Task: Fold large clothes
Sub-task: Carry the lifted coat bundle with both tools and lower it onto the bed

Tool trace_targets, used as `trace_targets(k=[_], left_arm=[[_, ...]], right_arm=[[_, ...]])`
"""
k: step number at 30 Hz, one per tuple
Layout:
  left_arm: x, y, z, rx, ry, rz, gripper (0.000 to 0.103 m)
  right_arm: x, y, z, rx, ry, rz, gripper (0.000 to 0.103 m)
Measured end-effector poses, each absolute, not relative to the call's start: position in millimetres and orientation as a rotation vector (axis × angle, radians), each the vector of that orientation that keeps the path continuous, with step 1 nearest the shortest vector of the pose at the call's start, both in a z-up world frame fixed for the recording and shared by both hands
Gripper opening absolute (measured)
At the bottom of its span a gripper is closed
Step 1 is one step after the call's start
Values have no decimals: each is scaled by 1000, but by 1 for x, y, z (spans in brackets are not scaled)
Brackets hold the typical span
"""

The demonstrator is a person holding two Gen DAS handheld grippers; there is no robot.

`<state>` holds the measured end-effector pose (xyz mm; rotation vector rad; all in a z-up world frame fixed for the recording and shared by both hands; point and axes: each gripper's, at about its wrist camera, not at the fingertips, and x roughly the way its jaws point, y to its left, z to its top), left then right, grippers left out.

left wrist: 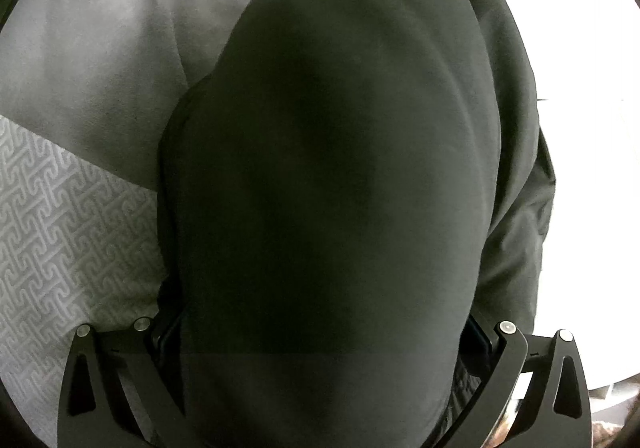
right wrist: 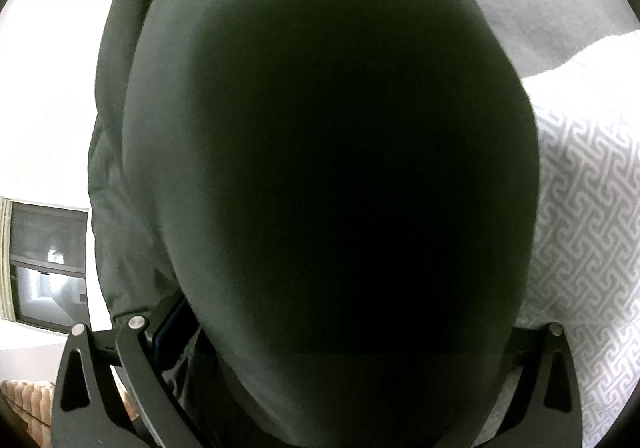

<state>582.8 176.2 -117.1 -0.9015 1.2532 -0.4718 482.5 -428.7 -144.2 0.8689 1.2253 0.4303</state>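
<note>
Garment (left wrist: pixel 340 168) drapes over left gripper (left wrist: pixel 320 360) and right gripper (right wrist: pixel 344 360), hiding both jaw states, lifted above the patterned bedcover (left wrist: pixel 60 216), presumably for folding.

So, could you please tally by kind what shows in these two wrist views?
Dark green fabric garment: 1
Grey plain cloth: 1
White key-patterned quilted mattress: 1
Black hand-held grippers: 2, the left hand-held gripper and the right hand-held gripper
Total: 5

text: none legible | labels: none | brands: none | numbers: none | signs: none | both views checked
</note>
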Motion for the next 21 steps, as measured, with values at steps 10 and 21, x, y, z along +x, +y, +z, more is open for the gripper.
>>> trace_targets(k=[10,21], left_arm=[[559,136,-81,-830,1164,-439,40],[546,99,-24,-850,1063,-478,25]], right_arm=[[479,-410,-135,888,1157,459,70],[479,-365,-79,831,1086,543,25]])
